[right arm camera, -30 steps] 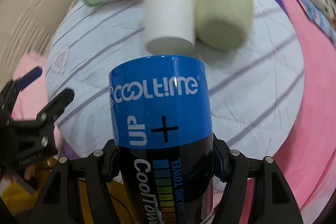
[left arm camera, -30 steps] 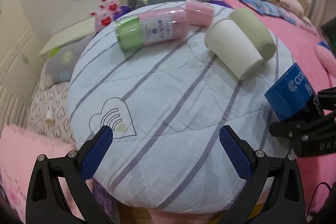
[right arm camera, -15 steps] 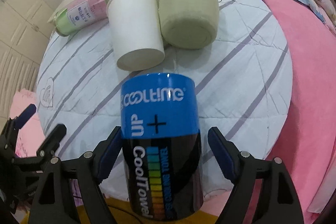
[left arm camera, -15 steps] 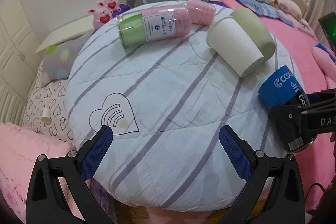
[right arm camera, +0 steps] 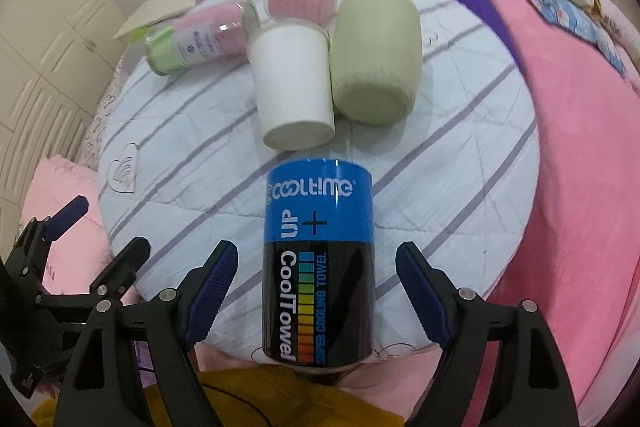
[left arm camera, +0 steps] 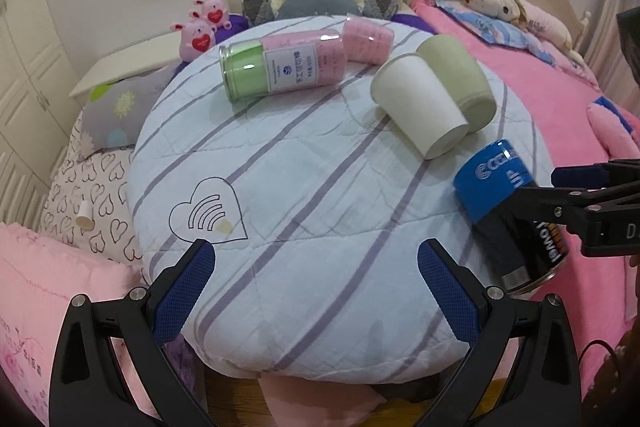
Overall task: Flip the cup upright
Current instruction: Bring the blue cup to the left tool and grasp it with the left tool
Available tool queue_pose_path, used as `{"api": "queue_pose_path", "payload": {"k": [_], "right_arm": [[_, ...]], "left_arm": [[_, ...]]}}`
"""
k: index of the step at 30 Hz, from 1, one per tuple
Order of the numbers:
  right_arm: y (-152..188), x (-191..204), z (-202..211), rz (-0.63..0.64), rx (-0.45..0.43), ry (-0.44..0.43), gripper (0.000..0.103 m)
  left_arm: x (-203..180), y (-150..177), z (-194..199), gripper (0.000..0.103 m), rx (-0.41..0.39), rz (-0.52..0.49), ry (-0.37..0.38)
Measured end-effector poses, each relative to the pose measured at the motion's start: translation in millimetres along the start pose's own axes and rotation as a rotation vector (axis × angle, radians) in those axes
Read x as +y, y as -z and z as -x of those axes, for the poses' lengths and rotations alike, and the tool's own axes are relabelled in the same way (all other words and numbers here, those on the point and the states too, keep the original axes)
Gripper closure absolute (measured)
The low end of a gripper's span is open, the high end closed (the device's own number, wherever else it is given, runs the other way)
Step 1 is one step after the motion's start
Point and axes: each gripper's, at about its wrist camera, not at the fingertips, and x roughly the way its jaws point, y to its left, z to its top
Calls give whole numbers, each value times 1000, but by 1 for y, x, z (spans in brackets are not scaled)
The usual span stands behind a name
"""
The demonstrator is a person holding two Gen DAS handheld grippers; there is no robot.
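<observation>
On striped cushion [left arm camera: 320, 187], blue can [right arm camera: 318, 259] between right gripper [right arm camera: 318, 291] jaws spread wide; left gripper [left arm camera: 316, 287] jaws wide, empty

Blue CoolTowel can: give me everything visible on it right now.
The blue can is a glossy cylinder, blue upper band printed "COOLTIME" and "UP +", black lower body with "CoolTowel", a rainbow bar scale and a metal rim at the near end. It lies tilted at the near right edge of the round striped cushion, blue end pointing toward the white paper cup, not touching it. The right tool is open, its blue pads either side of the can with visible gaps.
</observation>
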Motion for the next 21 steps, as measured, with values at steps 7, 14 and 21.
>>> {"api": "queue_pose_path", "payload": {"k": [7, 14, 21], "right_arm": [[4, -19, 16, -2, -81, -17, 20], [7, -49, 16, -7, -126, 9, 20], [2, -83, 12, 28, -137, 25, 20]], "left_arm": [[-24, -6, 6, 1, 10, 3, 16], [-59, -14, 5, 1, 20, 11, 13], [-92, -27, -1, 1, 37, 39, -5]]}}
